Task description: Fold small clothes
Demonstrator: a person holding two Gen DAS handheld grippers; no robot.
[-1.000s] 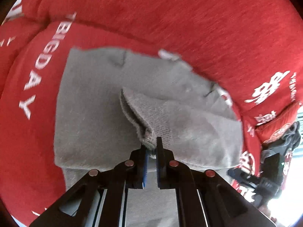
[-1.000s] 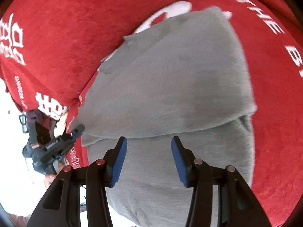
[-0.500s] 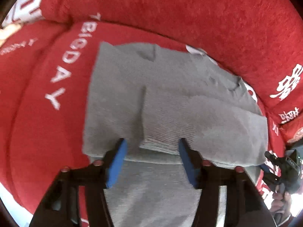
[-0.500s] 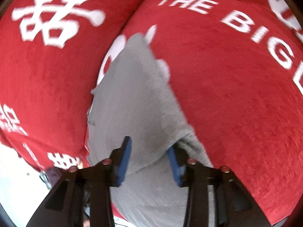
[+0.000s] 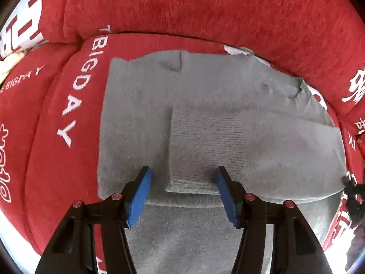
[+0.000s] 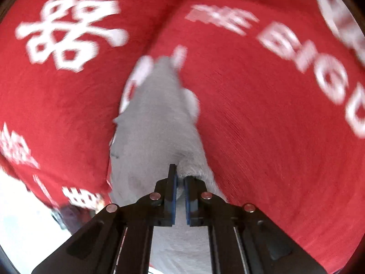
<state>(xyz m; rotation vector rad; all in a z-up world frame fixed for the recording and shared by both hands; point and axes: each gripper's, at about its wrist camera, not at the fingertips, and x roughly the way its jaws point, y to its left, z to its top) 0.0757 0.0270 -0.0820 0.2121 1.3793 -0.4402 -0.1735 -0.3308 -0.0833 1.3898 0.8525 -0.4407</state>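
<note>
Grey knit garment (image 5: pixel 205 118) is lying spread on the red printed sofa cushion (image 5: pixel 52 159), ribbed cuff (image 5: pixel 205 146) folded over its middle. Left hand-held gripper (image 5: pixel 182 196) is hovering above it, jaws apart, gripping nothing. Right hand-held gripper (image 6: pixel 180 196) is pinching the garment's edge, jaws closed.

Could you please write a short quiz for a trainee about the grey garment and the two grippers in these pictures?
1. True or false: the left gripper is clamping the ribbed cuff.
2. What does the right gripper hold?
A. the red cover
B. an edge of the grey garment
C. nothing
3. Which word ends the white lettering left of the garment?

Key: 1 false, it is open; 2 B; 3 DAY.
</note>
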